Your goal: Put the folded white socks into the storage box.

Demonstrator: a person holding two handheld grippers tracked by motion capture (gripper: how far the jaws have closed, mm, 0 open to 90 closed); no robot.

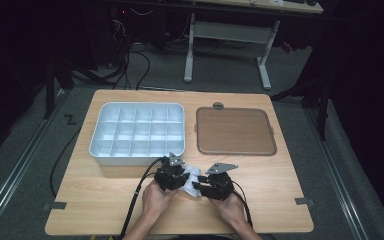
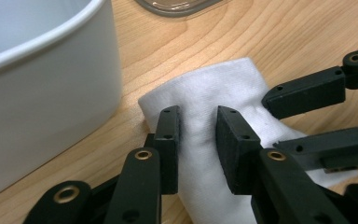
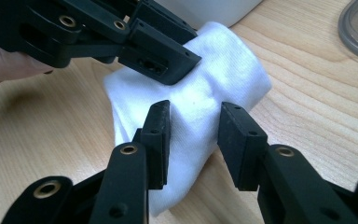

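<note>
The small white folded cloth (image 2: 214, 107) is lying on the wooden counter (image 1: 260, 190), bunched between both pairs of fingers. The left gripper (image 2: 198, 135) is pinching a raised fold; the right gripper (image 3: 195, 135) is squeezing another ridge. It looks soft, light and limp, so gripping a gathered fold near an edge suits best.

The high view is looking forward and down over the whole table (image 1: 260, 210). Both gripper views are sitting close, sharing the white cloth (image 2: 214, 93) toward twelve o'clock.
</note>
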